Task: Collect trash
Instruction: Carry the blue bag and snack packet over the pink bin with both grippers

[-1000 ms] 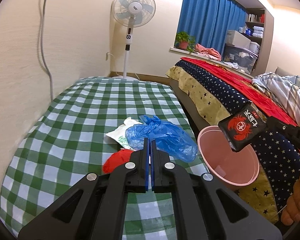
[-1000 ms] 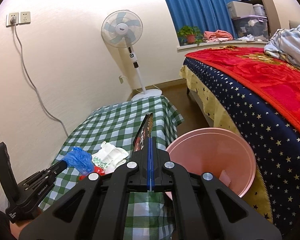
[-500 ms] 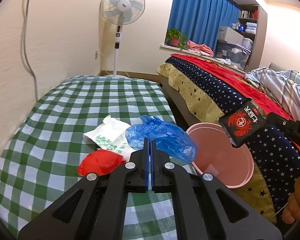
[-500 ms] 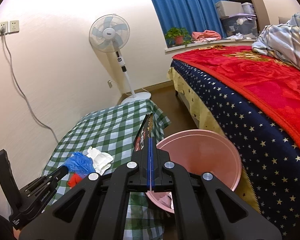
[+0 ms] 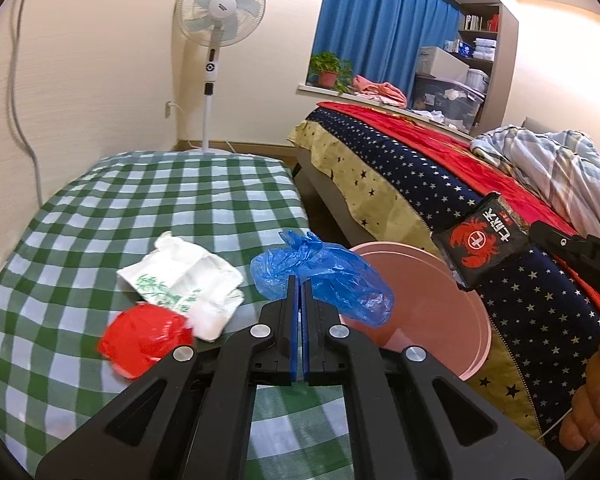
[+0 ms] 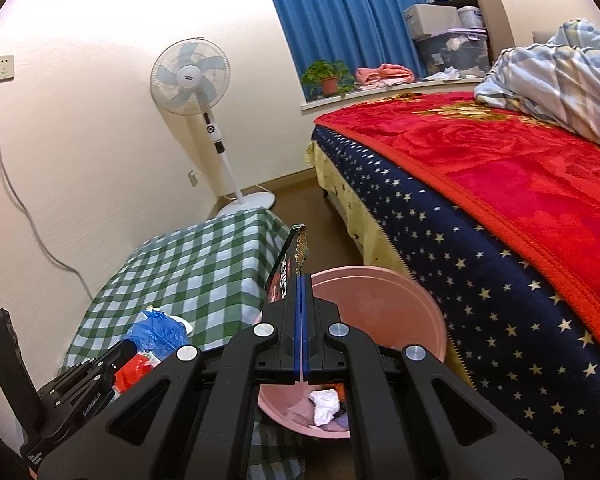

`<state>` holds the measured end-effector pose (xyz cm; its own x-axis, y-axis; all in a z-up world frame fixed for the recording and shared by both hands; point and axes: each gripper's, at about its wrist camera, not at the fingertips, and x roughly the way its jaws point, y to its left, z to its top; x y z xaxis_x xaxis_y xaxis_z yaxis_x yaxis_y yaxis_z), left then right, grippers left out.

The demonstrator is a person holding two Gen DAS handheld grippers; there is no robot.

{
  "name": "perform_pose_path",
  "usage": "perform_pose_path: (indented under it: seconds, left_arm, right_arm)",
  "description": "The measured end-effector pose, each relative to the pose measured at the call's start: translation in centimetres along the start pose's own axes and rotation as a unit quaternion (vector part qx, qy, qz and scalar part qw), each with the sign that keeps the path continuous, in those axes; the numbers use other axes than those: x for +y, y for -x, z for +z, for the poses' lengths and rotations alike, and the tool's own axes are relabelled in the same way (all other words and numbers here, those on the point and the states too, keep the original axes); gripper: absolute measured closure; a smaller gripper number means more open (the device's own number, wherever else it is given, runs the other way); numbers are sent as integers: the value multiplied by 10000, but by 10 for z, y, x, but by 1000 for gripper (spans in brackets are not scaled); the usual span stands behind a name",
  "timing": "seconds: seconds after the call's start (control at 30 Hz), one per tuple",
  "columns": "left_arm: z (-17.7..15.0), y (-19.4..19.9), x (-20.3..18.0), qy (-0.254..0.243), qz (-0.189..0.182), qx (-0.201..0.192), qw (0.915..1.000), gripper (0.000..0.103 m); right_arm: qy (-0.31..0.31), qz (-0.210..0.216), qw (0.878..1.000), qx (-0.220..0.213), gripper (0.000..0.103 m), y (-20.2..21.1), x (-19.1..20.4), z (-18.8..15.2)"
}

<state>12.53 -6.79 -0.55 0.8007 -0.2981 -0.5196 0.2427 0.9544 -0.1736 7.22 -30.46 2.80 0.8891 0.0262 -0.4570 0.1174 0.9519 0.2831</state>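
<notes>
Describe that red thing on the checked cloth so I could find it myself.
Start at the table under the green-and-white checked cloth, beside the pink bin. Three pieces of litter lie near its front edge. The red one is a crumpled shiny plastic bag, touching the white printed bag, left of the blue bag.

Cream walls, blue curtain, standing fan, star-patterned bed, probably wooden floor.

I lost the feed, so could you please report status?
Left tongs shut on blue bag. Right tongs shut on black wrapper, above pink bin. Nothing blocking.
</notes>
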Motion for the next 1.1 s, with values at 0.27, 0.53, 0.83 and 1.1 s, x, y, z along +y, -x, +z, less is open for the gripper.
perform_pose_path:
  seconds: [0.27,0.53,0.83,1.1]
  left_arm:
    - [-2,-16,-20,-59,-189,54,9998,102]
    - [-5,-33,-41,-142,-366,132,9991,102]
    - [-9,-49,-52,-166,-480,231,9984,102]
    - [-13,-62,-59,-172,-566,316,9977,102]
  right_arm:
    - [46,-295,9995,-67,103,-2,-18,3]
    - [-4,-536,9985,-49,103,-7,-34,6]
    - [89,-724,9973,-13,103,-16,-36,5]
    - [286,-909,9954,46,103,-24,-33,3]
